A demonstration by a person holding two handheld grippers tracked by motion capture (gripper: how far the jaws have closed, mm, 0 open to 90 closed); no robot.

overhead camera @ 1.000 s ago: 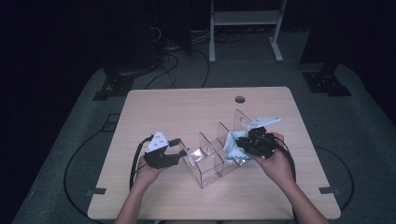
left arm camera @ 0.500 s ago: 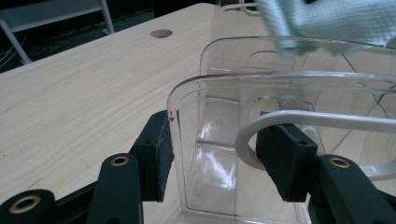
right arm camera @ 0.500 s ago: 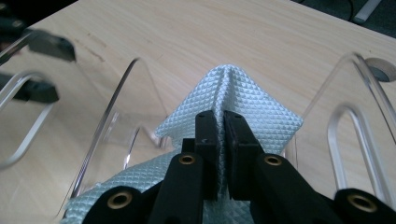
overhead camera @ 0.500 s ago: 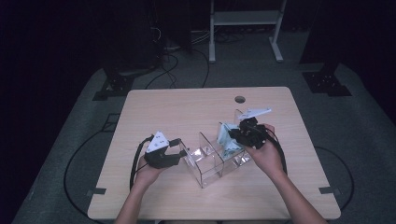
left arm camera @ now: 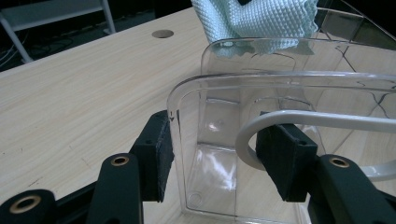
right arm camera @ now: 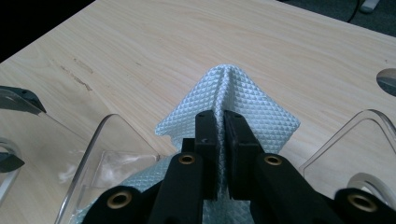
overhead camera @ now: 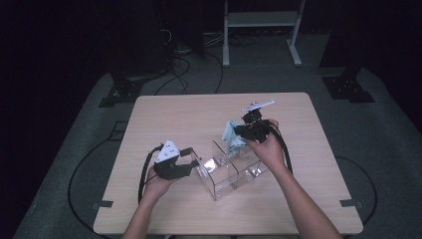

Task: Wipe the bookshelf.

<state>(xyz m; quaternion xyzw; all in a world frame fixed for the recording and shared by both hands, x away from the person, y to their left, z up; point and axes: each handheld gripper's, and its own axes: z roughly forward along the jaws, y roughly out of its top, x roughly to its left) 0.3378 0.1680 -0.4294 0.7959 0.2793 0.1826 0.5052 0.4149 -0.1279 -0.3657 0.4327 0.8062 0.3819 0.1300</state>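
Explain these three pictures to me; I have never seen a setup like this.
A person sits at a wooden table and holds a hand tool with two black jaws in each hand. The wide picture comes from a camera above the table. The other two come from small cameras riding on the tools, looking along their jaws.

On the table stands a clear plastic organiser with several compartments. The left gripper clamps one end wall of it, one pad outside and one inside. The right gripper is shut on a light blue cloth, pinched into a fold and held over the organiser's far end.
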